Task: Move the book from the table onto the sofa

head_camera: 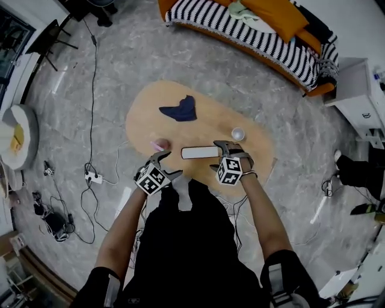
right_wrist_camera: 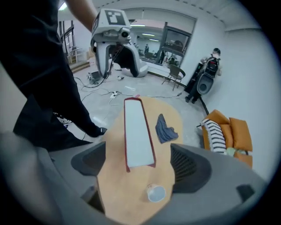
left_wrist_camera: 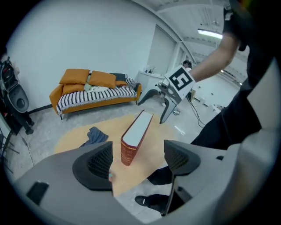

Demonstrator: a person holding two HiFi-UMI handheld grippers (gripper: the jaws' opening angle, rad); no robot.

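- The book [head_camera: 200, 152] is seen on the near part of the bench [head_camera: 222, 114], not yet lifted. The sofa [head_camera: 240, 29] stands well apart, across the floor beyond the far side.
- It reads as a long, narrow, rigid block with red covers at the sides and a pale, smooth upper face. A narrow red end with gold marks is turned toward the left tool [head_camera: 167, 163].
- The left tool is held just off the book's left end. Its dark, ribbed pads are spread wide and nothing is pinched.
- The right tool [head_camera: 218, 155] is spread as well. The book's right end reaches the mouth of the gap, but neither pad is pressed on it.
- The tools are probably set at opposite ends so that the book can be taken from both sides and carried level. Its stiff binding is judged to suit such a grip.
- The bench is an oval slab of light, matt wood.
- On the bench, a soft, crumpled dark blue cloth [head_camera: 180, 109] lies farther out, a small white cup [head_camera: 238, 133] stands near the right tool, and a small pink object [head_camera: 159, 145] lies near the left tool.
- The sofa is orange, draped with a black-and-white striped cover and topped with orange cushions [head_camera: 281, 15].
- The floor is pale and marbled, and cables are strewn across it at the left.
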